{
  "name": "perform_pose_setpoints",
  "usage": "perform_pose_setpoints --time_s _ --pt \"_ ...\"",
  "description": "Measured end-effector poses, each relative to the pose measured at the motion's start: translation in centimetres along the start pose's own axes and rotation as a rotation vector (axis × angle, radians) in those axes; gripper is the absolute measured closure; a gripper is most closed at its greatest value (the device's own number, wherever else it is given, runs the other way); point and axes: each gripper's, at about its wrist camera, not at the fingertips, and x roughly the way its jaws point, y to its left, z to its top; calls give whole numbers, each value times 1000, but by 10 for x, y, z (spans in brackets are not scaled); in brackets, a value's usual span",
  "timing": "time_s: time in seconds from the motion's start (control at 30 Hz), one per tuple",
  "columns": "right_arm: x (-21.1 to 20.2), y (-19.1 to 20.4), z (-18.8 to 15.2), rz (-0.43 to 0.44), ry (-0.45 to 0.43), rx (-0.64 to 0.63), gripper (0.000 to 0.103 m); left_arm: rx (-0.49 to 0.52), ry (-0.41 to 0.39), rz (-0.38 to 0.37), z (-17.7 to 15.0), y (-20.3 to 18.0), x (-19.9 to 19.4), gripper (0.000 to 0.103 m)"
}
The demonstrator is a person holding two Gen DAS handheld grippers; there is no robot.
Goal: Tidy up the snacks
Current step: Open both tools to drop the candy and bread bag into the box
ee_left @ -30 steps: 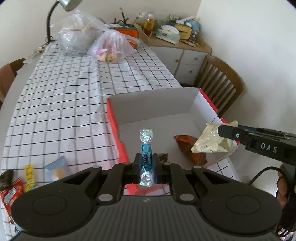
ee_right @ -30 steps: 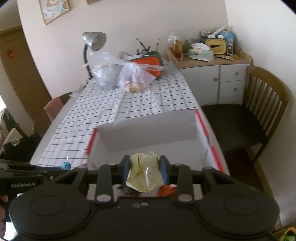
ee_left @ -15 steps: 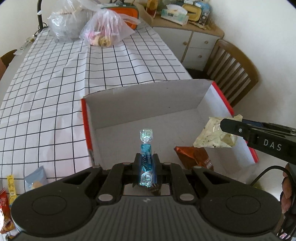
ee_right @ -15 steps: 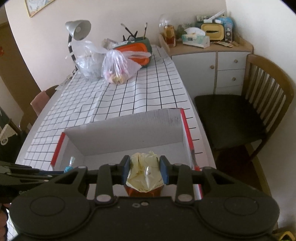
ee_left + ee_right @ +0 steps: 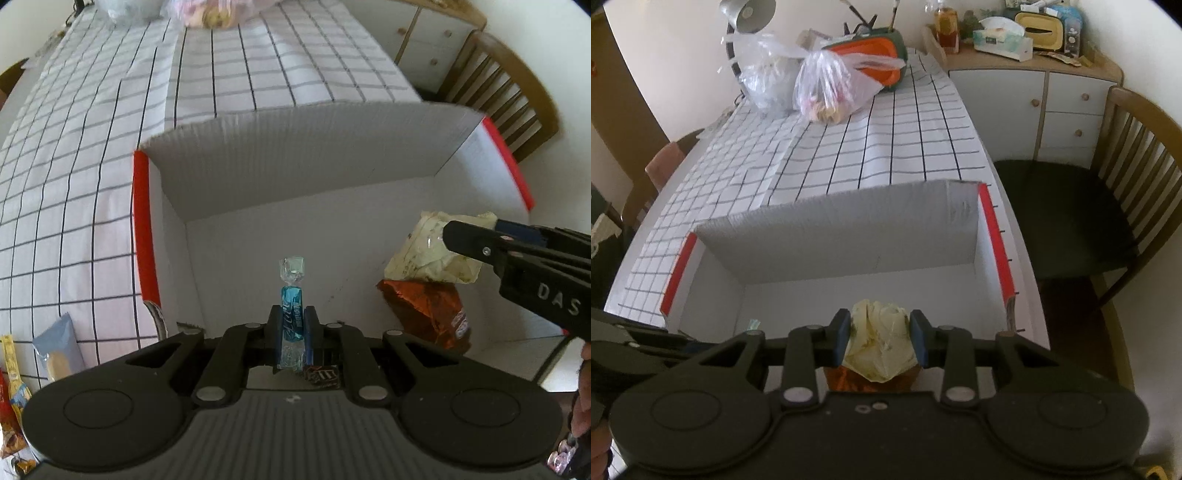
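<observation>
The box [image 5: 332, 155] is open on top, its floor mostly bare toward ten o'clock. An orange packet [image 5: 424, 310] lies at four o'clock, a dark wrapper [image 5: 325, 376] near six. Tall walls block sideways entry.

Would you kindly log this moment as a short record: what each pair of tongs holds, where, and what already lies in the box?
left tongs: shut on blue wrapped candy, over the box floor
right tongs: shut on pale yellow snack packet, above the orange packet
box: white cardboard, red edges, open top, on checked tablecloth
inside box: orange foil packet, small dark packet
outside box: light blue packet
</observation>
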Motion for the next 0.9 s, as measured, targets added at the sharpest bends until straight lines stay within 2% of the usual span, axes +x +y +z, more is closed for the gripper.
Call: perform_pose_setpoints --time_s 0.2,0.33,0.47,0.77,0.9 --pt "2 -2 -3 -7 18 -1 66 5 33 12 0 -2 11 92" --pt "1 -2 -4 -4 19 4 63 11 24 16 0 -4 11 92" --pt "-3 -2 -6 -1 16 2 62 13 -4 7 -2 -5 3 92" --pt "-24 5 -10 -1 -18 -3 48 4 -70 -23 -11 -1 -23 91" --pt "-38 10 -12 6 -43 -7 42 1 -108 -41 -18 1 -36 87"
